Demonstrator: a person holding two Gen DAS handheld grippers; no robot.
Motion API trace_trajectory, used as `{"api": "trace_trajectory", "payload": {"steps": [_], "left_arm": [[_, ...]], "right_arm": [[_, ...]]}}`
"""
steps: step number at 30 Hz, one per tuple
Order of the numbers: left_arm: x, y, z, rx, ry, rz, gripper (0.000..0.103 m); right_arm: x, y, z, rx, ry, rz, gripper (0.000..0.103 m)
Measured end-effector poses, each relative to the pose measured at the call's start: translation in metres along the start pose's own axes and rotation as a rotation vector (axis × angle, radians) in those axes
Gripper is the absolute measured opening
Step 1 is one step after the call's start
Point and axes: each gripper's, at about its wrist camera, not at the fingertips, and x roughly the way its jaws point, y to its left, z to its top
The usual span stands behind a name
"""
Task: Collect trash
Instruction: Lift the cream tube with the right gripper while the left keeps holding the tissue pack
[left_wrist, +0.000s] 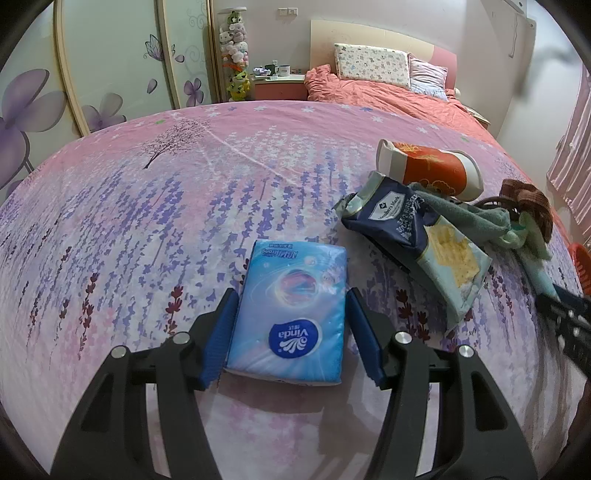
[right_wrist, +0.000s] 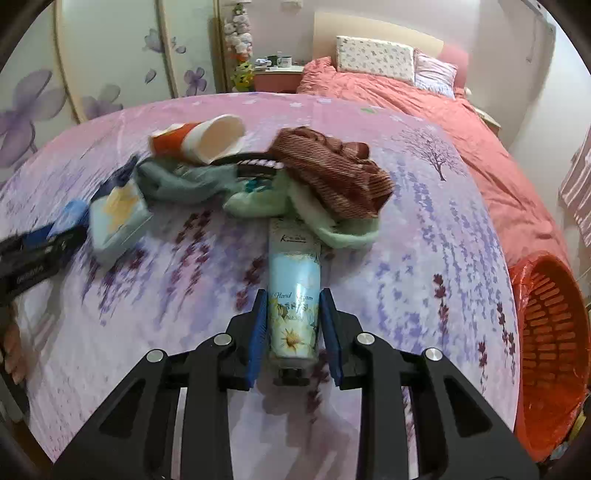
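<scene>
In the left wrist view my left gripper (left_wrist: 290, 325) straddles a blue Vinda tissue pack (left_wrist: 291, 306) lying on the lavender bedspread; the left pad touches it, the right pad stands just off it. Beyond lie a torn cracker bag (left_wrist: 417, 236) and a tipped red-and-white paper cup (left_wrist: 428, 168). In the right wrist view my right gripper (right_wrist: 293, 332) has its pads against a hand cream tube (right_wrist: 294, 291) lying on the spread. The cup (right_wrist: 201, 138) and the cracker bag (right_wrist: 118, 214) lie at the left there.
Green socks (right_wrist: 314, 210) and a brown striped cloth (right_wrist: 332, 170) are piled with a dark hairband (right_wrist: 255, 160). An orange basket with a red liner (right_wrist: 550, 332) stands at the table's right edge. A pink bed (left_wrist: 388, 96) lies behind.
</scene>
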Motion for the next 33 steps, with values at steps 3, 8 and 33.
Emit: {"api": "trace_trajectory", "payload": {"steps": [3, 8, 33], "left_arm": [[0.0, 0.0, 0.0, 0.0, 0.0, 0.0, 0.058], [0.0, 0.0, 0.0, -0.001, 0.0, -0.002, 0.06], [0.003, 0.003, -0.001, -0.016, -0.003, -0.035, 0.066]], "right_arm": [[0.001, -0.01, -0.002, 0.035, -0.028, 0.017, 0.029], [-0.002, -0.01, -0.009, 0.081, -0.053, 0.014, 0.03], [-0.006, -0.031, -0.01, 0.122, -0.064, 0.097, 0.047]]}}
